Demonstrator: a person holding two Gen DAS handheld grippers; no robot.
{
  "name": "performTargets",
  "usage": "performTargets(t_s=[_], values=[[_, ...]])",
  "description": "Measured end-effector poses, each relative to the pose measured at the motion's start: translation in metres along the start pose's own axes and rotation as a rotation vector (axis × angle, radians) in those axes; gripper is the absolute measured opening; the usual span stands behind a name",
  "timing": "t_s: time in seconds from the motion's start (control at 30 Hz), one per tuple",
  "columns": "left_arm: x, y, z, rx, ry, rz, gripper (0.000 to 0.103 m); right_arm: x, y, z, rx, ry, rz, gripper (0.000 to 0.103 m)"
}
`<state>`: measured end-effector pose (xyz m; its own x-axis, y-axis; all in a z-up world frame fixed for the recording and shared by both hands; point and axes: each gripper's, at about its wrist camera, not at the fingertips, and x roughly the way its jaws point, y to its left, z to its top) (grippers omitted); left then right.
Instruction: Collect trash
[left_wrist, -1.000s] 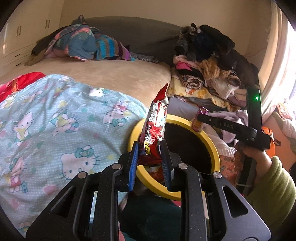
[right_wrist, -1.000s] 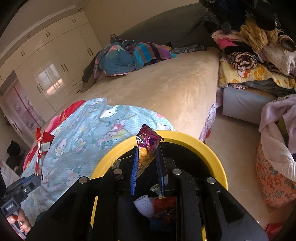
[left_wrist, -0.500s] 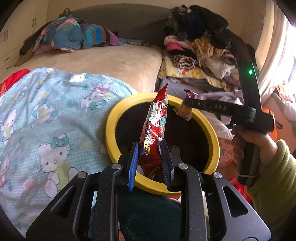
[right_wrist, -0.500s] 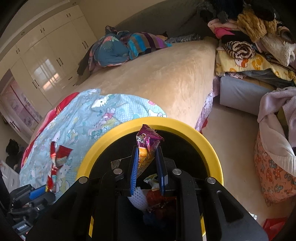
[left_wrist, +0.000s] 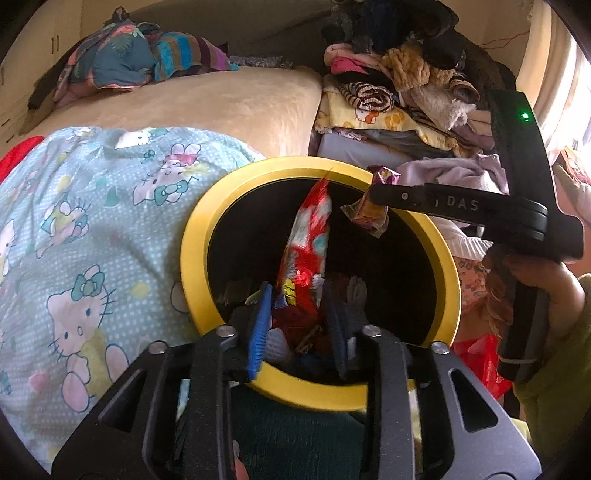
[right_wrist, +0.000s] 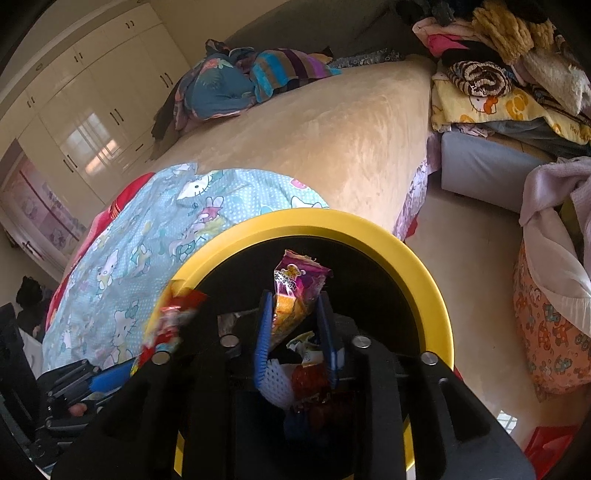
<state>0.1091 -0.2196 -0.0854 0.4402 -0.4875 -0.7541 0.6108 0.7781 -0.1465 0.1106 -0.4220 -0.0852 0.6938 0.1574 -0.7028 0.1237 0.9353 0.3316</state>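
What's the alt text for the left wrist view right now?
The left gripper, its jaws just opened, lets go of a red snack wrapper over a yellow-rimmed bin. The right gripper reaches over the bin with a purple wrapper. A cartoon-cat quilt lies beside the bin.

Daylight floods in from my right, glaring on the wardrobe doors (right_wrist: 85, 136). The bin's inside (left_wrist: 388, 266) stays dark, edges bend fisheye-style, and near wrappers blur.

The mouth of the yellow-rimmed bin (left_wrist: 192, 236) is open above. Trash (right_wrist: 310, 376) fills its bottom. A quilt (left_wrist: 92, 221) presses against its left rim.
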Motion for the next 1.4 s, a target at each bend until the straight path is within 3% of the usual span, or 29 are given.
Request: performTargets(t_s=[0.2,0.37,0.53,0.67,0.83,1.0,1.2,1.4], values=[[-0.004,0.003,0.006,-0.021,-0.027,-0.003,0.053,-0.002,-0.001,0.000,0.003,0.004,-0.003,0.037],[-0.019,0.011,0.008,-0.053,-0.055,0.024,0.076,-0.012,0.005,0.001,-0.010,-0.013,-0.015,0.054],[-0.040,0.020,0.006,-0.074,-0.093,0.067,0.091,-0.028,0.018,0.000,-0.025,-0.067,-0.014,0.070],[-0.062,0.030,0.002,-0.101,-0.136,0.130,0.092,-0.040,0.037,-0.005,-0.048,-0.112,0.010,0.086],[-0.095,0.049,-0.010,-0.154,-0.195,0.198,0.092,-0.055,0.074,-0.014,-0.112,-0.195,0.026,0.097],[-0.127,0.070,-0.029,-0.212,-0.258,0.287,0.092,-0.064,0.112,-0.026,-0.161,-0.275,0.050,0.097],[-0.160,0.088,-0.057,-0.270,-0.316,0.379,0.092,-0.085,0.160,-0.058,-0.283,-0.477,0.043,0.097],[-0.184,0.095,-0.082,-0.298,-0.387,0.455,0.092,-0.096,0.176,-0.078,-0.349,-0.572,0.008,0.097]])
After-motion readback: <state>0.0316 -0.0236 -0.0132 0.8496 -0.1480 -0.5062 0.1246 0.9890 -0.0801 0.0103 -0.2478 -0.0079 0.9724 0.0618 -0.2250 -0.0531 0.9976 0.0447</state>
